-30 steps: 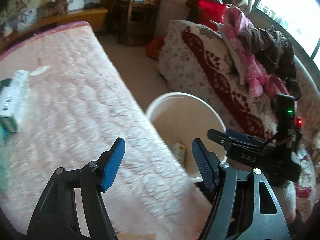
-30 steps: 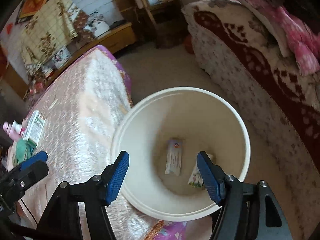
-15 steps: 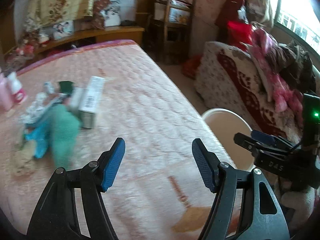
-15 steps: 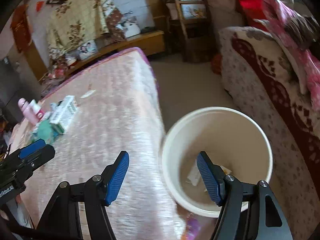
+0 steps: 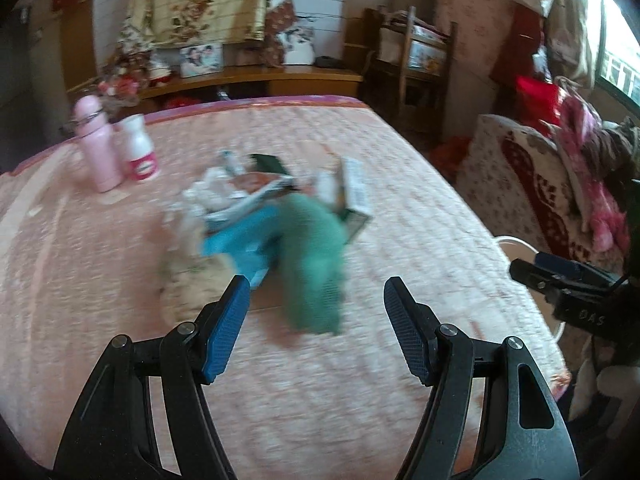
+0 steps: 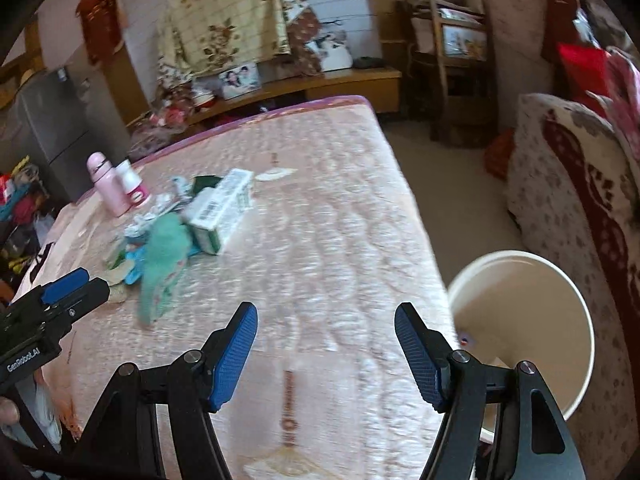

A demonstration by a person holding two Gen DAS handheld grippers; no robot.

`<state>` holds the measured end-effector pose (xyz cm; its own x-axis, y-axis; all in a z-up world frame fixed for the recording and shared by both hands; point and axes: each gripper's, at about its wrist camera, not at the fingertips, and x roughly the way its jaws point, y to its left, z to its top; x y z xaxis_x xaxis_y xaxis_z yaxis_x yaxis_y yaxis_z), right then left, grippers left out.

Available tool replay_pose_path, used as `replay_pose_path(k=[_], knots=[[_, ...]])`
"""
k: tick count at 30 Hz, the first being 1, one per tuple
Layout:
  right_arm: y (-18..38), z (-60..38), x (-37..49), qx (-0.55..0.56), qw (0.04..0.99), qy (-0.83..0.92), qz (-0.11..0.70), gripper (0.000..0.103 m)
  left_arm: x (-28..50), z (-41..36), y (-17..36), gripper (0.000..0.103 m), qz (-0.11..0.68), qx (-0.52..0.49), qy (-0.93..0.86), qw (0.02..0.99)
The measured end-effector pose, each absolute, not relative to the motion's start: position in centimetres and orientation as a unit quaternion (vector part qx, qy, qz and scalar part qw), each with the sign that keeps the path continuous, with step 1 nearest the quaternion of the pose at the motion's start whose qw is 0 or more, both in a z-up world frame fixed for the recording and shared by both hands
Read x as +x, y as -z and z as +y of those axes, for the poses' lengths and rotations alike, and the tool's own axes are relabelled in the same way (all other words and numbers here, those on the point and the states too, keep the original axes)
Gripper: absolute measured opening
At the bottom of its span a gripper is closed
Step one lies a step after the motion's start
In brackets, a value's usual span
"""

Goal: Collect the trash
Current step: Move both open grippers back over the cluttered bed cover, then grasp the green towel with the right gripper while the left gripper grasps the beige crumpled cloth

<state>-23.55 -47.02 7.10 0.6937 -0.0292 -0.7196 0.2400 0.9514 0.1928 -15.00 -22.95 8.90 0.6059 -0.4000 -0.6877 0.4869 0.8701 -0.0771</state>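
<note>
A heap of trash lies on the pink quilted bed [image 5: 400, 216]: a green cloth-like wad [image 5: 316, 256], blue wrapping [image 5: 240, 244], crumpled white wrappers [image 5: 216, 196] and a white-and-green carton [image 6: 220, 208]. My left gripper [image 5: 316, 316] is open and empty, just short of the green wad. My right gripper [image 6: 324, 344] is open and empty over the bed, farther from the heap [image 6: 164, 256]. A white bucket [image 6: 568, 280] stands on the floor at the bed's right side, with a few scraps in it.
A pink bottle [image 5: 98, 148] and a white jar with a pink label [image 5: 140, 148] stand at the bed's far left. A patterned sofa [image 6: 568, 184] piled with clothes runs along the right. A wooden shelf [image 5: 260, 80] and a wooden rack [image 6: 460, 64] line the back.
Both grippers have swung left, away from the bucket and toward the trash heap on the bed. The bucket has slid to the right edge of both views. Jaws stayed open.
</note>
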Motion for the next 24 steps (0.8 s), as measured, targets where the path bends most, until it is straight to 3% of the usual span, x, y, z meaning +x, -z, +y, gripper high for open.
replay_pose_path(k=[17, 24], knots=[[-7.3, -39.3, -19.3, 0.115, 0.911, 0.013, 0.395, 0.069, -13.7, -14.7, -8.1, 0.068, 0.368, 0.03, 0.188, 0.91], [-6.7, -37.7, -17.9, 0.112, 0.908, 0.0, 0.403, 0.076, -13.2, -13.6, -7.5, 0.068, 0.375, 0.023, 0.183, 0.908]])
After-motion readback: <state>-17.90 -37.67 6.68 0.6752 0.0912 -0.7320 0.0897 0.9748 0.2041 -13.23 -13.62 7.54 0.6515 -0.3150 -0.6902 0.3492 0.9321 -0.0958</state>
